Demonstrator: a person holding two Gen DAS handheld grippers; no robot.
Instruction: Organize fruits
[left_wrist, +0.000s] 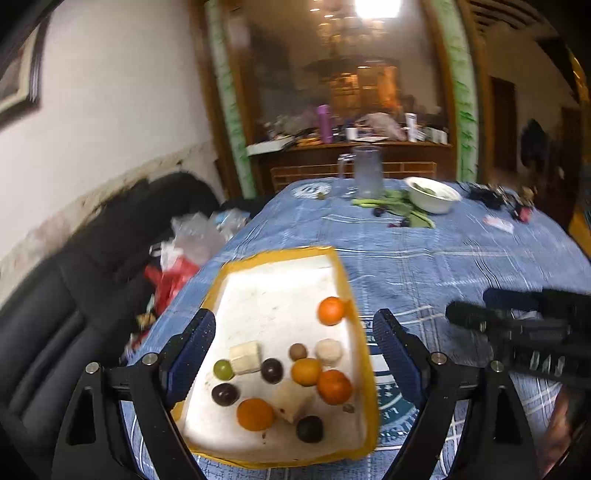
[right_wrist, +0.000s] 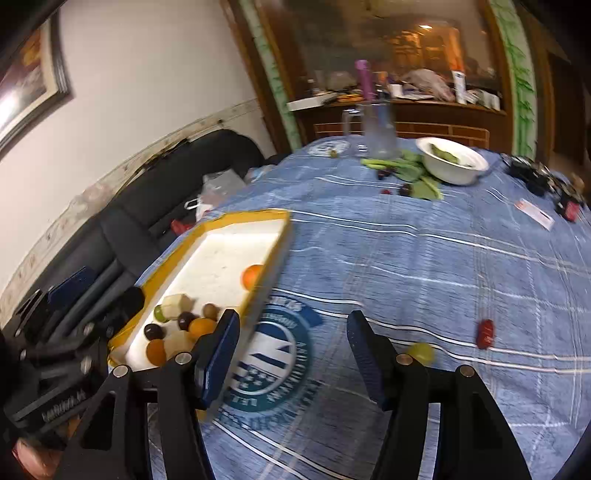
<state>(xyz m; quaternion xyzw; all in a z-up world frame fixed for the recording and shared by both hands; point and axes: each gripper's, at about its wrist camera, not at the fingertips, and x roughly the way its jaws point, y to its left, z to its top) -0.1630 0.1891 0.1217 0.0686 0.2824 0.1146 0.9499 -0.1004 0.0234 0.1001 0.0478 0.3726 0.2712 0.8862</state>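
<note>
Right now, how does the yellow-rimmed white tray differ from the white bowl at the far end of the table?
The yellow-rimmed white tray is flat and rectangular; the white bowl is round and deep. The tray lies near, between the fingers of the open left hand-held gripper; the bowl sits far off, beside green leaves. The tray holds round orange, dark and green fruits; the bowl holds something green. Both rest on the blue checked tablecloth.

Left view: tray (left_wrist: 221, 280) lies btwn the fingers (left_wrist: 194, 347), fruits in its near half, one orange (left_wrist: 331, 311) farther, at its right wall. Bowl (left_wrist: 432, 194) and jug (left_wrist: 366, 171) far ahead. Right view: tray (right_wrist: 207, 229) left of left finger (right_wrist: 221, 354); grape (right_wrist: 421, 351) and date (right_wrist: 485, 333) just right of right finger (right_wrist: 364, 354).
</note>
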